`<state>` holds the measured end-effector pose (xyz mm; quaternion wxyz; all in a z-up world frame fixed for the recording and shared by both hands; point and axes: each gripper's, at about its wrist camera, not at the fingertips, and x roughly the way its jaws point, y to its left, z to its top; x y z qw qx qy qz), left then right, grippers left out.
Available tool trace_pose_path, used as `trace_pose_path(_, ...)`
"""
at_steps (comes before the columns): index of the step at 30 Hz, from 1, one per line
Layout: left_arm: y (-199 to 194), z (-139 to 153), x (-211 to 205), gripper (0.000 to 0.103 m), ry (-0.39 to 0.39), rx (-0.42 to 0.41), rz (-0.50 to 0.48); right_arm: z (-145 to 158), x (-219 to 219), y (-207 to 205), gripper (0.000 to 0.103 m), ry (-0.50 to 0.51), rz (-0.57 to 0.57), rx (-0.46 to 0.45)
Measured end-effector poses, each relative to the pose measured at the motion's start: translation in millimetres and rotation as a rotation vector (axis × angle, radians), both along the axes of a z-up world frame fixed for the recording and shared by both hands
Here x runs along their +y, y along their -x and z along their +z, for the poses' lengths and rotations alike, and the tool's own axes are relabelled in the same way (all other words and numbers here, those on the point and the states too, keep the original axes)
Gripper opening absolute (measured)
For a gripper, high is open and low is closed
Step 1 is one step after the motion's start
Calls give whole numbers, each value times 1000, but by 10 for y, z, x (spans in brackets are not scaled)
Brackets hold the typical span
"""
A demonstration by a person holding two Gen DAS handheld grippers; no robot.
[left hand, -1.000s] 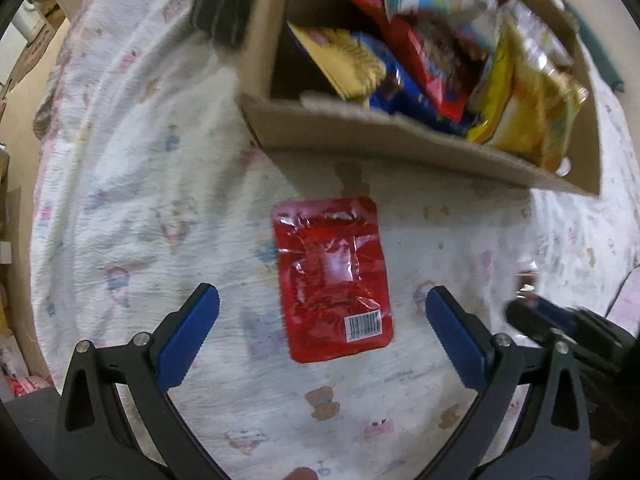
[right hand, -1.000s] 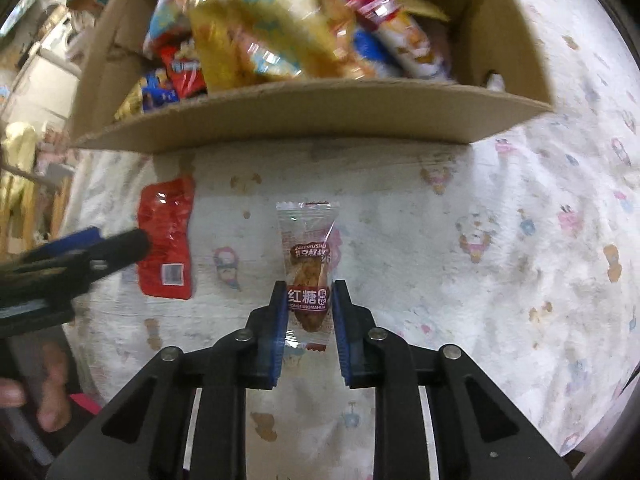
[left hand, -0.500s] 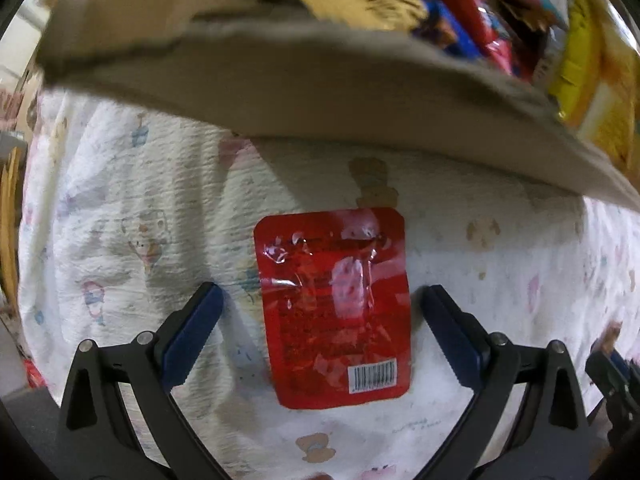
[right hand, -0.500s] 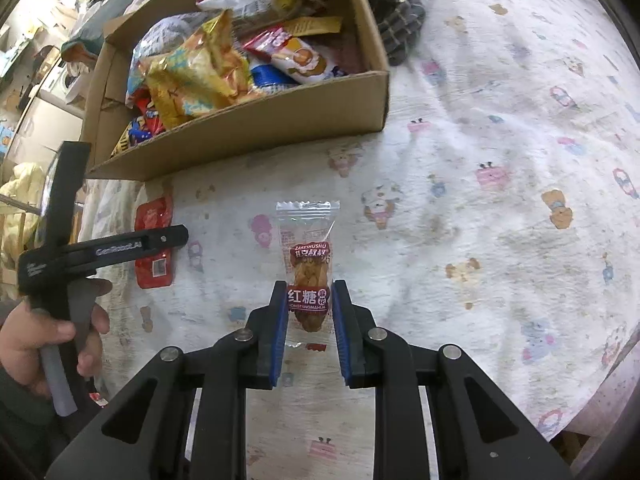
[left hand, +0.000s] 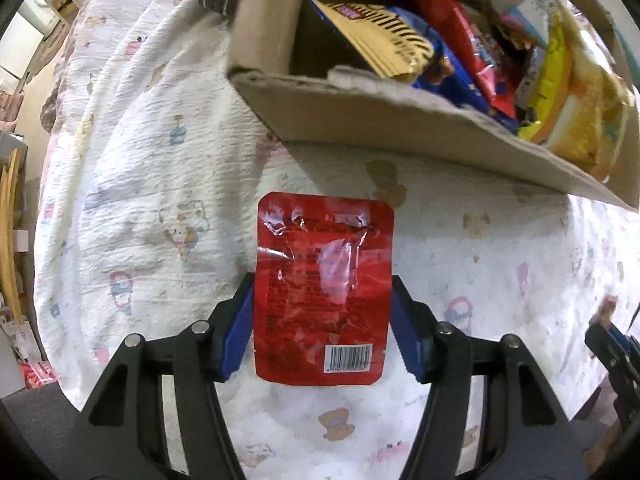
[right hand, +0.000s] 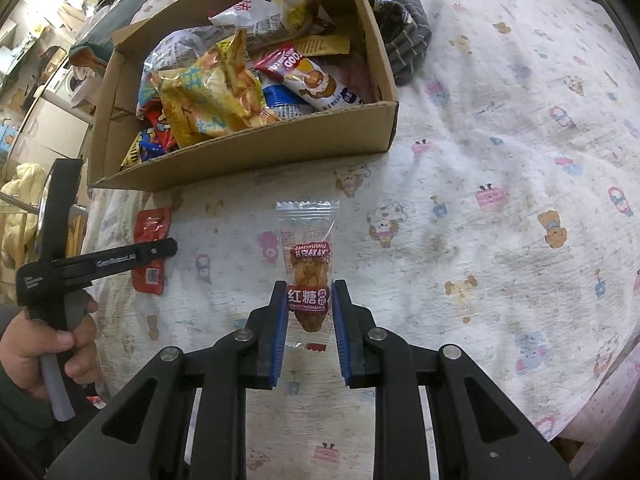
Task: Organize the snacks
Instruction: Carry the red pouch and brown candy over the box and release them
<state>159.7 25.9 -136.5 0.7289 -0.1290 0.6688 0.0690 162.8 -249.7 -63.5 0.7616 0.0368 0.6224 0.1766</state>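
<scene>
while left tongs (left hand: 322,328) seemingly pinch red packet (left hand: 324,300), right tongs (right hand: 310,322) clamp clear-wrapped snack (right hand: 309,264), cardboard box (right hand: 256,160) behind

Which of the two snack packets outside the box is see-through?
The brown-sugar twist packet held by the right gripper; the flat red packet is opaque foil.

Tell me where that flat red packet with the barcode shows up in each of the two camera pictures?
Left wrist view: the red packet fills the centre, between the blue pads of the left claw.
Right wrist view: the same packet is small, at the left edge, partly behind the left claw's black arm.
Shared landmark: the cardboard box of snacks sits just beyond the packet in both views.
</scene>
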Motion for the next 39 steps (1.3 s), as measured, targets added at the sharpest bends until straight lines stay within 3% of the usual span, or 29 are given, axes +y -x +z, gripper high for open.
trace_pose_path(11, 264, 416, 34, 59, -16, -45, -27, 23, 102, 50, 23, -7, 21, -11)
trace_pose_path(18, 342, 1048, 160, 59, -25, -159, -19, 348, 117, 65, 23, -106, 47, -65)
trace_pose_path(24, 48, 1622, 128, 59, -81, -311, -55, 691, 182, -37, 23, -140, 36, -191)
trace_pose_path(31, -439, 1708, 54, 59, -89, -373, -99, 894, 179, -437, 23, -147, -35, -290)
trace_pose_path(39, -862, 1410, -123, 59, -32, -377, -127, 725, 193, -923, 23, -119, -73, -273)
